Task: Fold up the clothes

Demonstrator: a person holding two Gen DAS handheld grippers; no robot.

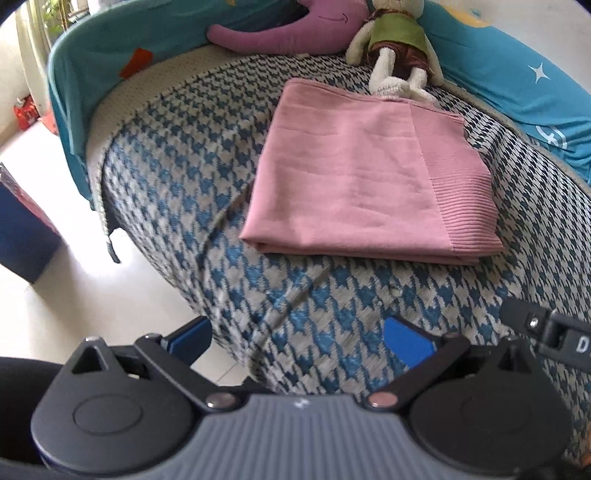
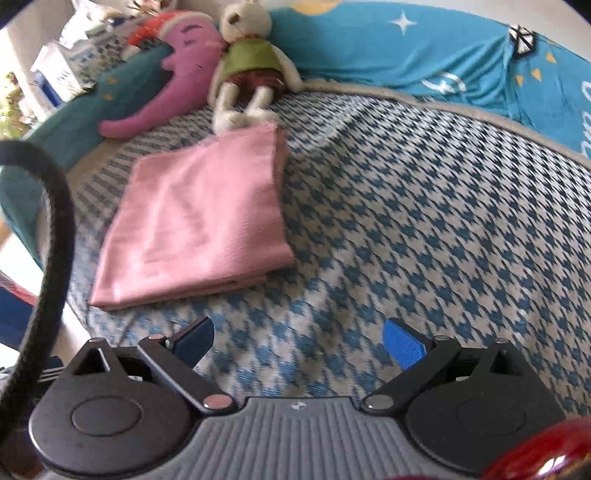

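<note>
A pink knit garment (image 1: 362,177) lies folded into a neat rectangle on the houndstooth sofa cover (image 1: 192,192); its ribbed hem faces right. In the right wrist view the same pink garment (image 2: 199,218) sits to the upper left. My left gripper (image 1: 299,343) hovers open over the sofa's front edge, well short of the garment, with nothing between its blue fingers. My right gripper (image 2: 299,343) is open too, above bare sofa cover (image 2: 424,221) to the right of the garment and apart from it.
A stuffed rabbit (image 1: 395,48) lies at the garment's far edge, its feet touching it, beside a purple moon-shaped pillow (image 1: 280,33). Teal cushions (image 1: 517,77) line the sofa back. White floor (image 1: 74,306) lies left. A black cable (image 2: 55,229) hangs at the left.
</note>
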